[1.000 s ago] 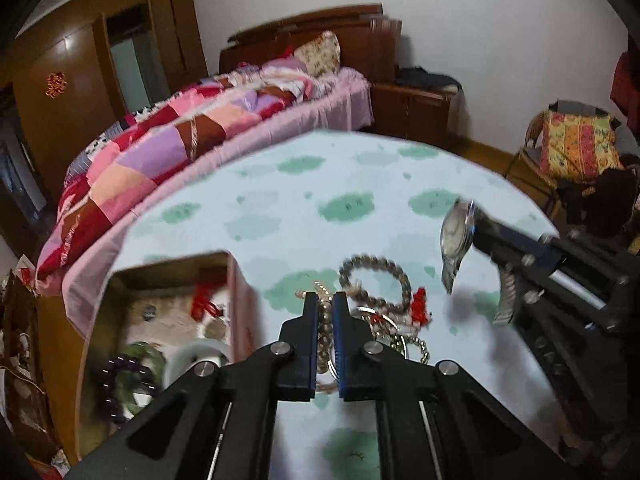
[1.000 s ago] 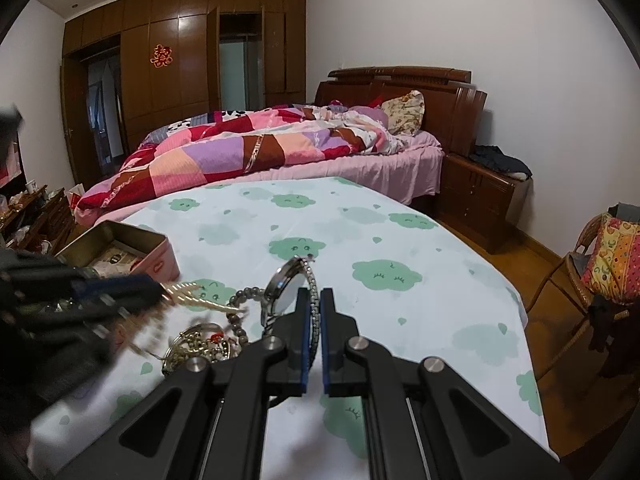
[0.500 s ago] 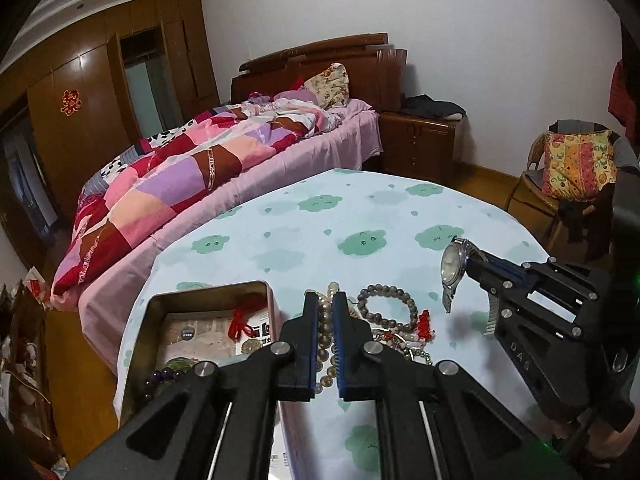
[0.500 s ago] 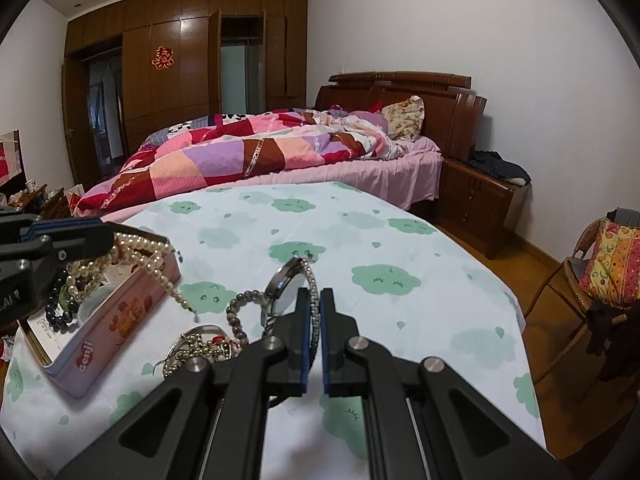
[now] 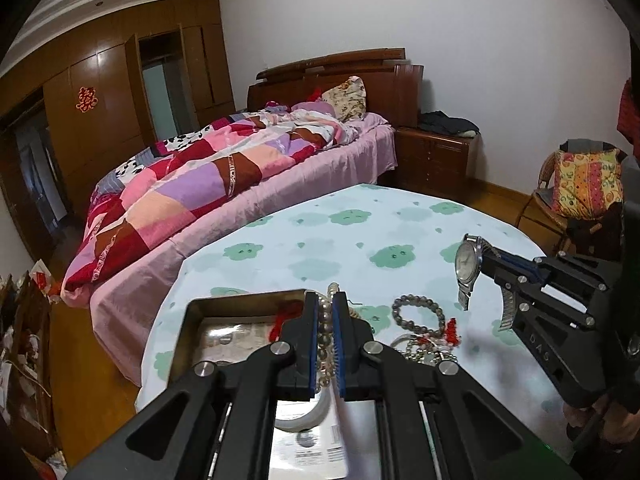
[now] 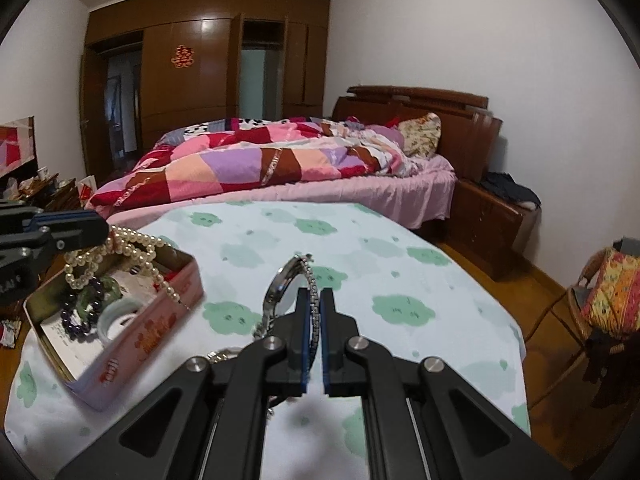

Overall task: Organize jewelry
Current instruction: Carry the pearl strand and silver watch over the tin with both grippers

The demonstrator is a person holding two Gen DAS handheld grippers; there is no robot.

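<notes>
Pearls (image 6: 120,252), clenched in the left gripper (image 5: 325,344), have risen over the tin (image 6: 120,344), probably for dropping in; right gripper (image 6: 316,320) grips the watch (image 6: 280,292).

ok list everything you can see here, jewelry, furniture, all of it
pearl necklace: 1, cream, hanging from left gripper over tin
watch: 1, silver, held by right gripper
tin: 1, pink, open, table's left side
bracelets in tin: purple beaded, white bangle
bead bracelet: 1, grey-brown, on table
jewelry pile: silver tangle beside bracelet
table: 1, white-green cloth
bed: 1, patchwork quilt
chair: 1, patterned cushion
left gripper: shut
right gripper: shut
</notes>
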